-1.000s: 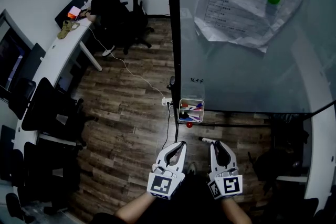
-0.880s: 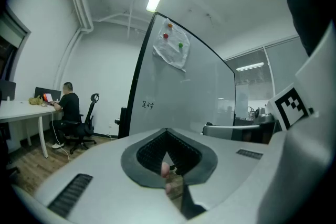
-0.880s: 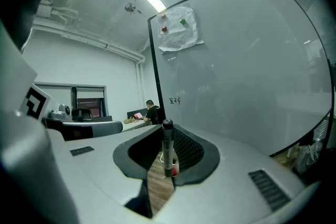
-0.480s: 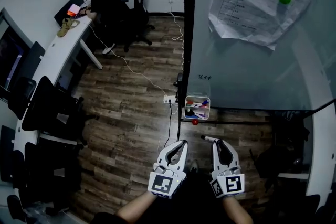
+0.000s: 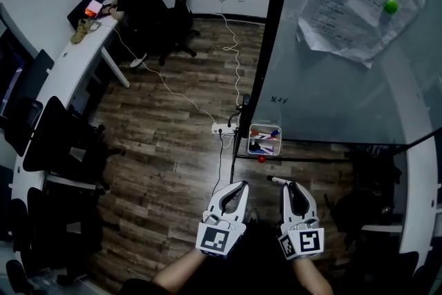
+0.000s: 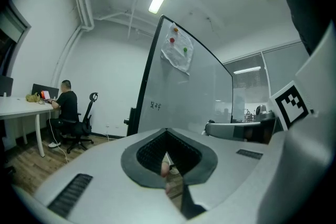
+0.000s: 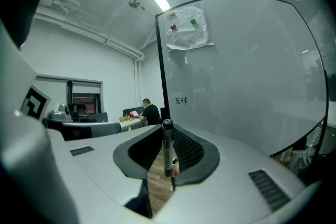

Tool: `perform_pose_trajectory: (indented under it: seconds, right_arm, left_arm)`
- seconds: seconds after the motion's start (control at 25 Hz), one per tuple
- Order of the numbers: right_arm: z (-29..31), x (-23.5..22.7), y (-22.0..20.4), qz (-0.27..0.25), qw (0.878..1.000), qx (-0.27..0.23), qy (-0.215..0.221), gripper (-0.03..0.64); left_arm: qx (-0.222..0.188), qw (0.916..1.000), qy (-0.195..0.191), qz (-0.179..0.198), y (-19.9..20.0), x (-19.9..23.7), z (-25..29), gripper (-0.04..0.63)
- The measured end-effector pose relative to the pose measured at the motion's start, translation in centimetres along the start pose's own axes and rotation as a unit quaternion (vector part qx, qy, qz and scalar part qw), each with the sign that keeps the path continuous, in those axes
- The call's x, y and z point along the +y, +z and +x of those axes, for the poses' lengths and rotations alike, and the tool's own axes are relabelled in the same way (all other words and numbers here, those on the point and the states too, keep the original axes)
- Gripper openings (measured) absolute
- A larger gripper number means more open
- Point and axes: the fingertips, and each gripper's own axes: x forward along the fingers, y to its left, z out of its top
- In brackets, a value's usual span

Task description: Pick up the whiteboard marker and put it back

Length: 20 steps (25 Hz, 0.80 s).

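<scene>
White-shelled left tongs (image 5: 239,187) sit at about 6 o'clock in the head view. They are clenched: the dark ribbed pads meet at the tips, with nothing gripped between them. Just at their 3 o'clock, the right tongs (image 5: 291,186) are clamped on the whiteboard marker (image 7: 168,148), which is pinched between the pads near the tips. In the right gripper view it stands upright across the pads, a slim dark barrel with pale print along it and a rounded black end on top. From the head view a pale end juts from the tong tips toward 9 o'clock, above the wooden floor (image 5: 173,148). A clear box (image 5: 264,141) of pens hangs at 11 o'clock of the right tongs, at the whiteboard's (image 5: 338,79) lower corner.
</scene>
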Motion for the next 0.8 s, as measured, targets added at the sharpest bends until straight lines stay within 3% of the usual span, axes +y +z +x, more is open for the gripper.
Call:
perform_pose_trajectory:
  seconds: [0.44,0.8]
  right_arm:
    - [1.0,2.0,-0.8,-0.01,1.0,0.006,-0.003,0.077]
    - [4.3,1.2,-0.5,-0.007,1.0,0.001,0.009,0.077]
  left_arm:
    - [-0.002,0.9999,0.004,-0.01,-0.3,2.5,-1.2,0.008]
    - [-0.004,0.9999,0.01,-0.007,0.2,4.2,1.2,0.008]
